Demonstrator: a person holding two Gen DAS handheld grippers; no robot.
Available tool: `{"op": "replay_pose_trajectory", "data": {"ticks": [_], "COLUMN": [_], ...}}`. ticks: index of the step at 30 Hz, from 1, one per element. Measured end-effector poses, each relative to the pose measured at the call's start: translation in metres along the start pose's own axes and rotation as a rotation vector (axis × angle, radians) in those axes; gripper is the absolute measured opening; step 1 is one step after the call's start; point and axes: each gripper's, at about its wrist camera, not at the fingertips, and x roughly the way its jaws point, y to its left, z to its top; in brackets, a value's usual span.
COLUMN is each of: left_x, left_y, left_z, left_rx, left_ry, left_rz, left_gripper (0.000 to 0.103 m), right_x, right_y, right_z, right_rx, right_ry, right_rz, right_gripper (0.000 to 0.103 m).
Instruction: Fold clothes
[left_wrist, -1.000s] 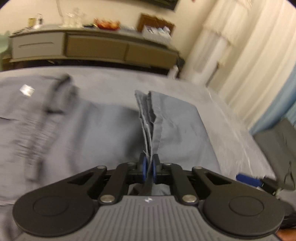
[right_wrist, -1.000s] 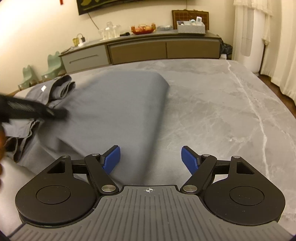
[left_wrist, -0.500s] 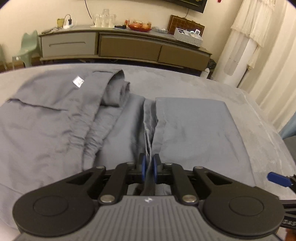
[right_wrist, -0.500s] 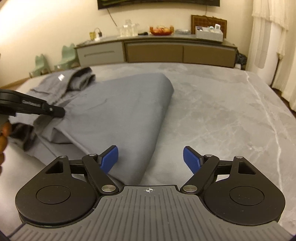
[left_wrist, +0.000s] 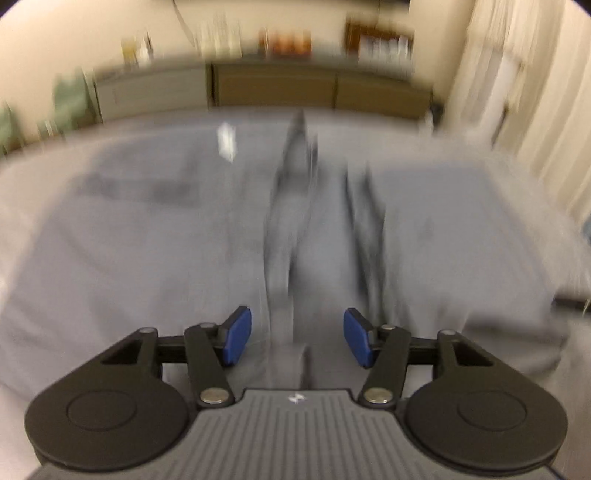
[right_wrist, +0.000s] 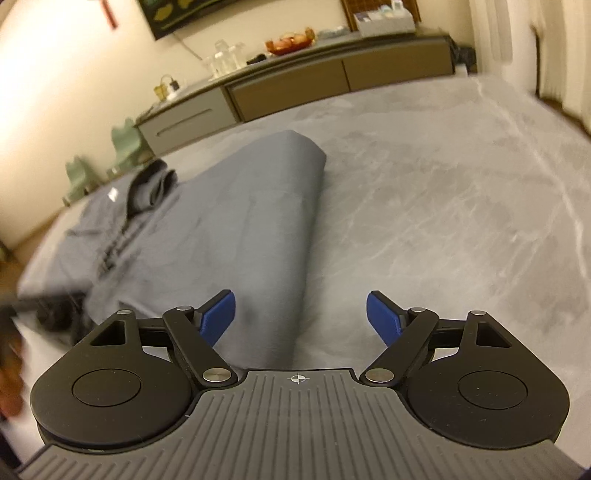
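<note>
Two tools show in the views, and both stand with their blue pads spread apart and nothing between them. The left tool (left_wrist: 297, 341) hangs just above the grey garment (left_wrist: 184, 251), whose creased middle runs straight ahead of its gap. Most of the left wrist view is smeared by motion blur, so the folds ahead read only as dark streaks, and a pale label (left_wrist: 226, 142) further ahead is a bright smudge. Whether the pads touch the cloth cannot be told.

The right tool (right_wrist: 301, 317) hovers over the garment's near end; the cloth (right_wrist: 236, 221) stretches ahead and to the left of it on the grey marbled table (right_wrist: 461, 206), with a smooth folded edge ahead and a bunched collar far ahead on the left. Bare table lies ahead and to the right. At the left edge of that view a dark blurred shape (right_wrist: 48, 306) crosses the cloth and a hand (right_wrist: 9, 384) is cut off by the frame. Beyond the table a long sideboard (right_wrist: 295, 85) carries glasses and a fruit bowl; small green chairs (right_wrist: 125, 142) stand left of it.
</note>
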Motion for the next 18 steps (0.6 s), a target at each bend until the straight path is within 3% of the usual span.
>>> {"op": "replay_pose_trajectory", "data": {"ticks": [2, 5, 7, 10, 11, 13, 15, 17, 18], "left_x": [-0.010, -0.037, -0.048, -0.035, -0.021, 0.011, 0.014, -0.001, -0.013], "left_y": [-0.006, -0.022, -0.042, -0.071, -0.080, -0.095, -0.107, -0.112, -0.112], "left_z": [0.000, 0.008, 0.018, 0.027, 0.028, 0.027, 0.028, 0.038, 0.044], "left_rx": [-0.015, -0.027, 0.034, 0.121, 0.148, 0.191, 0.253, 0.248, 0.237], "left_ry": [-0.035, -0.127, -0.168, -0.155, -0.093, 0.060, 0.074, 0.053, 0.023], "left_rz": [0.037, -0.042, -0.090, -0.182, -0.193, -0.187, -0.150, -0.182, -0.217], "left_gripper": [0.054, 0.055, 0.056, 0.056, 0.058, 0.056, 0.056, 0.056, 0.060], "right_x": [0.003, 0.006, 0.009, 0.014, 0.015, 0.016, 0.019, 0.018, 0.016], "right_y": [-0.001, -0.002, -0.003, 0.001, 0.003, 0.010, 0.018, 0.027, 0.032], "right_z": [0.000, -0.001, -0.002, -0.006, -0.008, -0.012, -0.016, -0.019, -0.019], "right_rx": [0.030, 0.075, 0.101, 0.090, 0.079, 0.039, -0.011, -0.067, -0.100], "right_ry": [0.013, 0.032, 0.045, 0.051, 0.047, 0.031, 0.027, 0.011, -0.003], "right_rz": [0.007, 0.018, 0.024, 0.016, 0.013, -0.001, -0.006, -0.030, -0.049], "right_gripper": [0.087, 0.087, 0.087, 0.086, 0.083, 0.068, 0.031, 0.024, 0.020]}}
